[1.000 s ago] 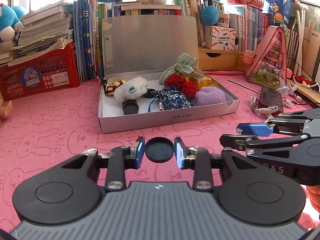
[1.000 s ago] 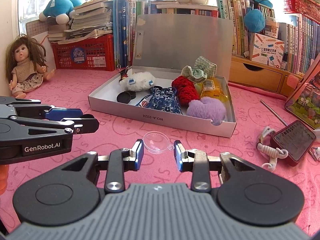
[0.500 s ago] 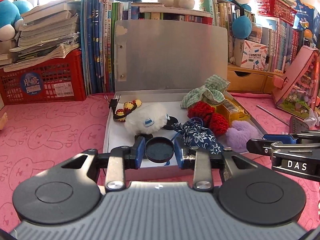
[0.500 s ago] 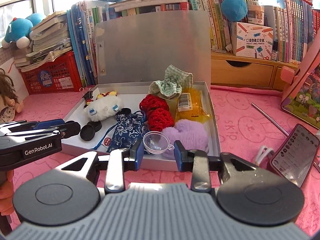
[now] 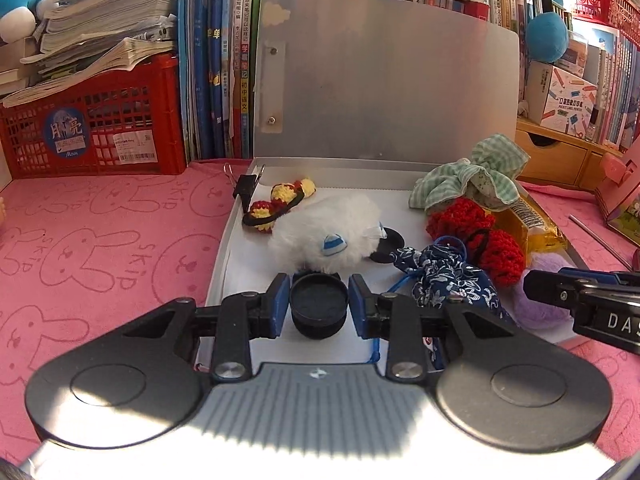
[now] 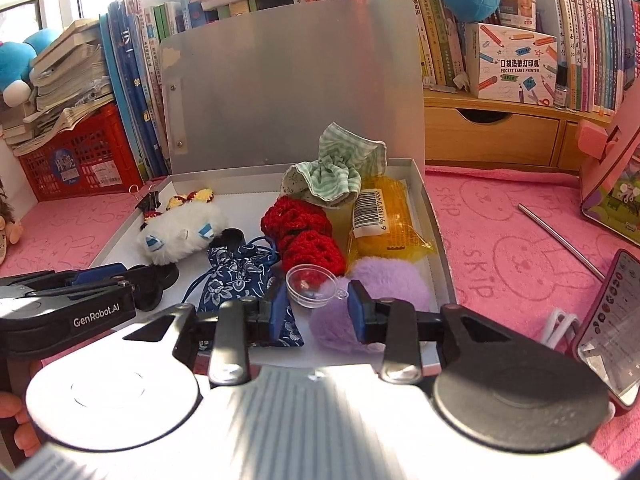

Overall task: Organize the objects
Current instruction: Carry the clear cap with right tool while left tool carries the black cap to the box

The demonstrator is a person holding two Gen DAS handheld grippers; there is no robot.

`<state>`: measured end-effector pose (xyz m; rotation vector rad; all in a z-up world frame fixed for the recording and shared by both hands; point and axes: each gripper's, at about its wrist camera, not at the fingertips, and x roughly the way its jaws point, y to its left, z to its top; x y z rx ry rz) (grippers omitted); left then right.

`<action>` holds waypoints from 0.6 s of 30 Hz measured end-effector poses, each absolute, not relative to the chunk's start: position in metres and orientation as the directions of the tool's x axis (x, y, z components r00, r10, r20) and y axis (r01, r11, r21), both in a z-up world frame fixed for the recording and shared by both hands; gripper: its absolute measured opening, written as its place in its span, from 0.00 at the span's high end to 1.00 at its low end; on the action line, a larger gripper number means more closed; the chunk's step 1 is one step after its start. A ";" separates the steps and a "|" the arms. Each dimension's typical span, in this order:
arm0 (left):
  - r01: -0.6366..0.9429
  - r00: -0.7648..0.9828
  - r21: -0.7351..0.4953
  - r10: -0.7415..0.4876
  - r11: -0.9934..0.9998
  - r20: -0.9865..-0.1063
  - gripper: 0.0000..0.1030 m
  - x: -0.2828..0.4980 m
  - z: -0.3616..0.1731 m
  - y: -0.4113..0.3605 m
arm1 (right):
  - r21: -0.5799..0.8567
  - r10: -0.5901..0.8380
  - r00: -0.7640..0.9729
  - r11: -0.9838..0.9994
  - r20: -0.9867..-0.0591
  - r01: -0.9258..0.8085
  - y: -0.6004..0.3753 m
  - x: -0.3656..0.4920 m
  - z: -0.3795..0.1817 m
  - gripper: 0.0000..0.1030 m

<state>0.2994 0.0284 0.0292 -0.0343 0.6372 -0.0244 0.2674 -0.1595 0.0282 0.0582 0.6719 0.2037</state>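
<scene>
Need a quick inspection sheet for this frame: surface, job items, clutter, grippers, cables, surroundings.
Surface: pink bunny-print cloth.
Job's things: open grey flat box holding white fluffy plush, blue floral drawstring pouch, red crochet pieces, green checked cloth, yellow packet, purple pompom.
Clutter: metal rod, phone.
Grippers: left gripper shut on black round cap; right gripper shut on clear plastic dome; both over the box's near edge.
Cables: white cord beside the phone.
Surroundings: red crate with papers, upright books, wooden drawers.
</scene>
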 end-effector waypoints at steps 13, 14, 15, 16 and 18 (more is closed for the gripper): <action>0.011 0.804 -0.018 -0.019 1.000 -0.594 0.64 0.307 0.023 0.028 | 0.113 0.211 0.753 0.977 -0.623 -0.180 -0.150 0.277 0.025 0.62; 0.011 0.806 -0.017 -0.019 1.000 -0.592 0.64 0.309 0.023 0.028 | 0.112 0.210 0.752 0.977 -0.625 -0.180 -0.150 0.279 0.025 0.62; 0.011 0.807 -0.015 -0.018 1.000 -0.591 0.64 0.311 0.024 0.028 | 0.109 0.209 0.751 0.977 -0.627 -0.181 -0.149 0.281 0.024 0.62; 0.011 0.807 -0.012 -0.016 1.000 -0.590 0.64 0.313 0.024 0.028 | 0.108 0.206 0.749 0.978 -0.630 -0.178 -0.148 0.284 0.023 0.62; 0.009 0.807 -0.005 -0.011 1.000 -0.590 0.64 0.318 0.023 0.028 | 0.114 0.203 0.742 0.979 -0.639 -0.170 -0.148 0.291 0.021 0.61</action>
